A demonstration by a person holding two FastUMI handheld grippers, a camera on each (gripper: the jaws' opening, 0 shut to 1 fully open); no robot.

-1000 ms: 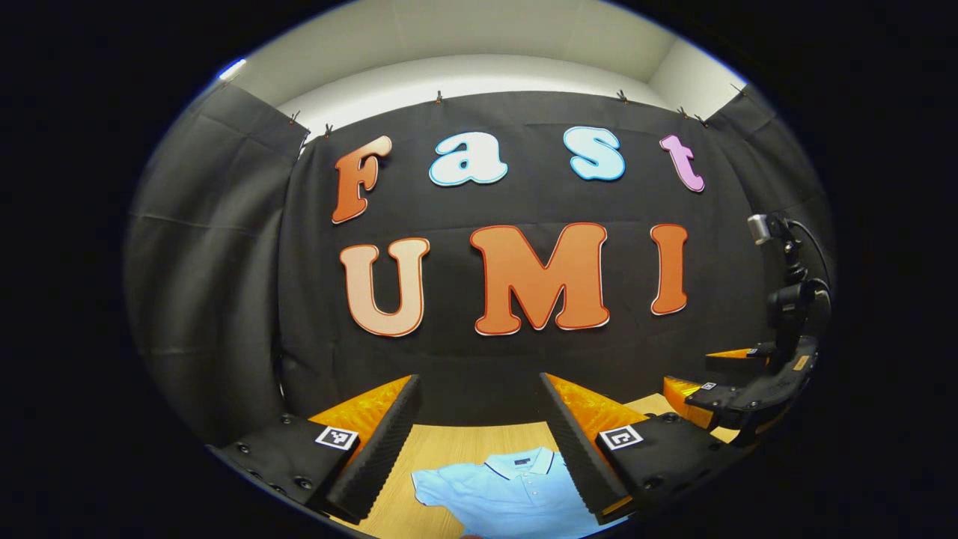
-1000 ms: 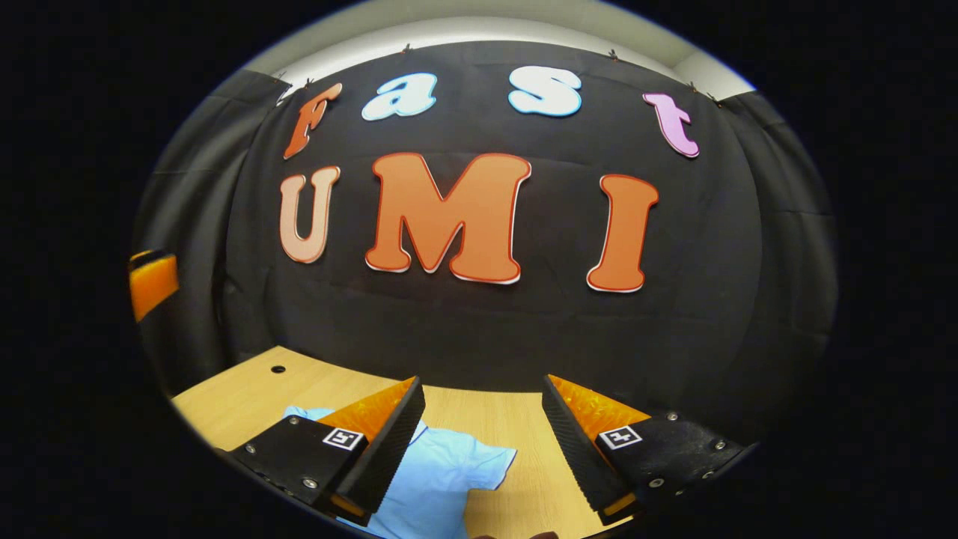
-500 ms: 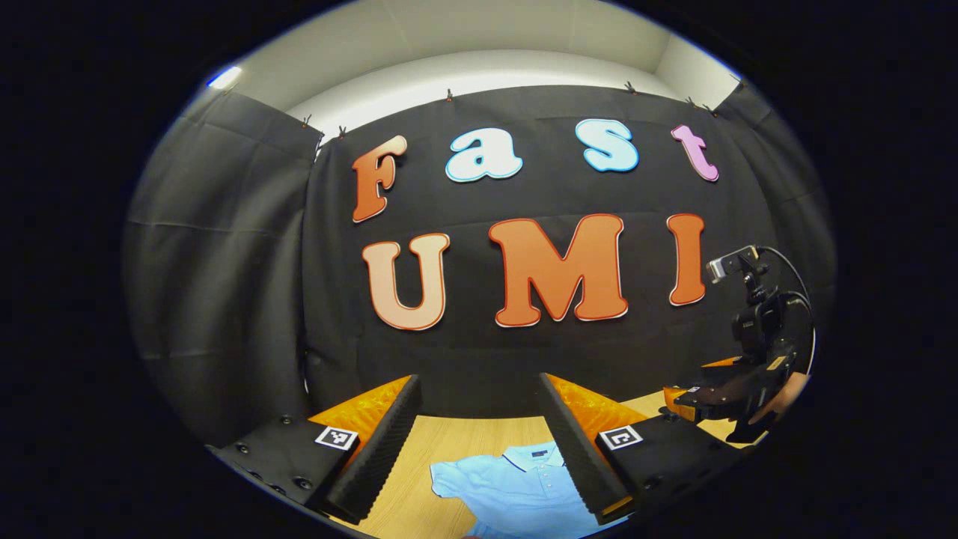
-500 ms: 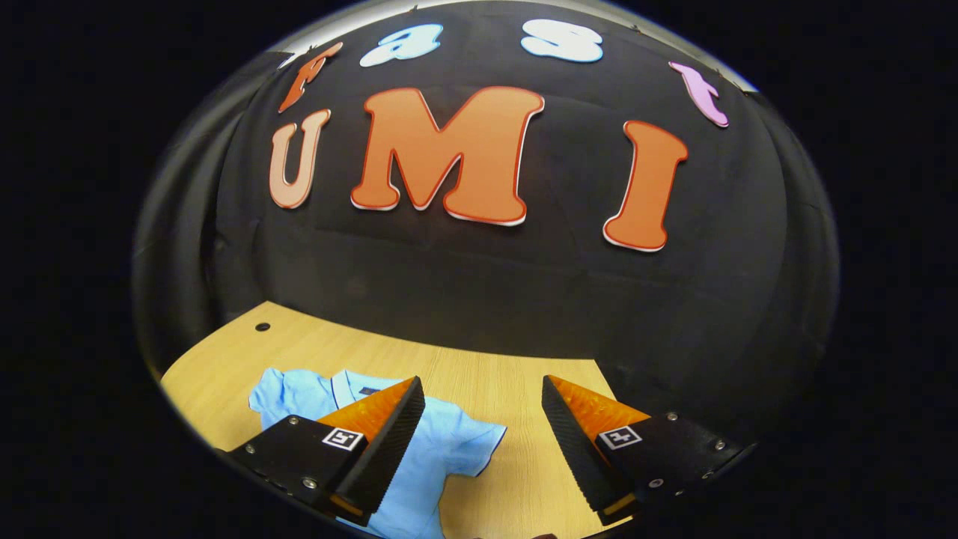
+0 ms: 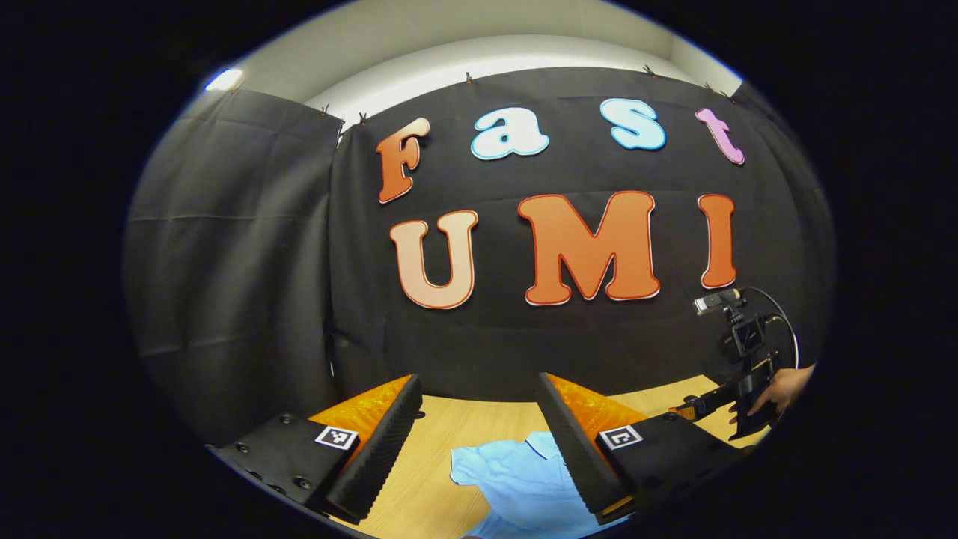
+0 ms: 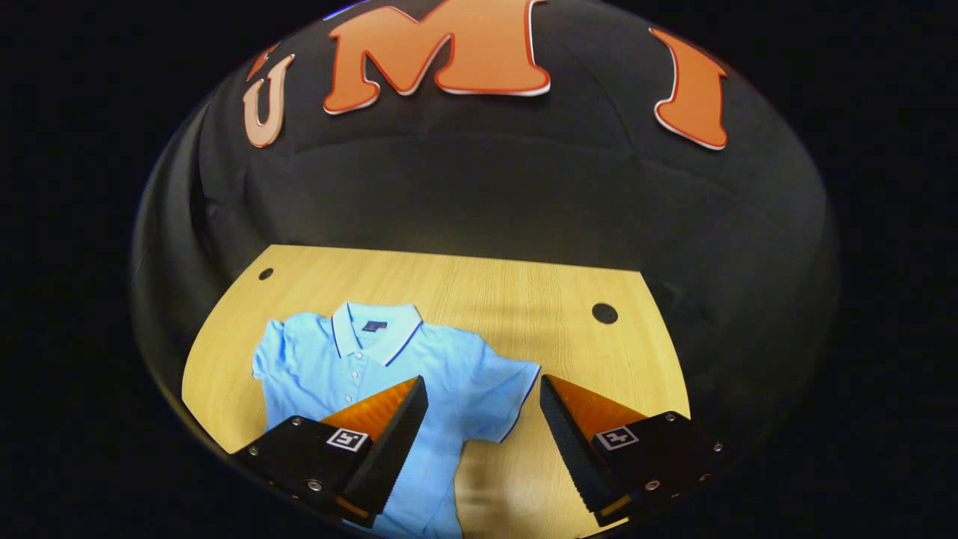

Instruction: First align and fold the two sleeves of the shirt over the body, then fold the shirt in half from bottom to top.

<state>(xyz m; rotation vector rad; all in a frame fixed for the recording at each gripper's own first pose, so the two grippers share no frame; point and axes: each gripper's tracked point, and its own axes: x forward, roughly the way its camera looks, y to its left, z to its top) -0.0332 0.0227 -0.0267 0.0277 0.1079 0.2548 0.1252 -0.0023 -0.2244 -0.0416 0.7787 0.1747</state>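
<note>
Shirt (image 6: 359, 367) flat on worktop (image 6: 509, 299) below right tool (image 6: 483, 404), sleeves unfolded; both tools spread, empty; all folds pending.

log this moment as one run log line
phase: approach | shirt: flat on table, sleeves unfolded | right tool: open, above right sleeve | left tool: open, holding nothing
</note>
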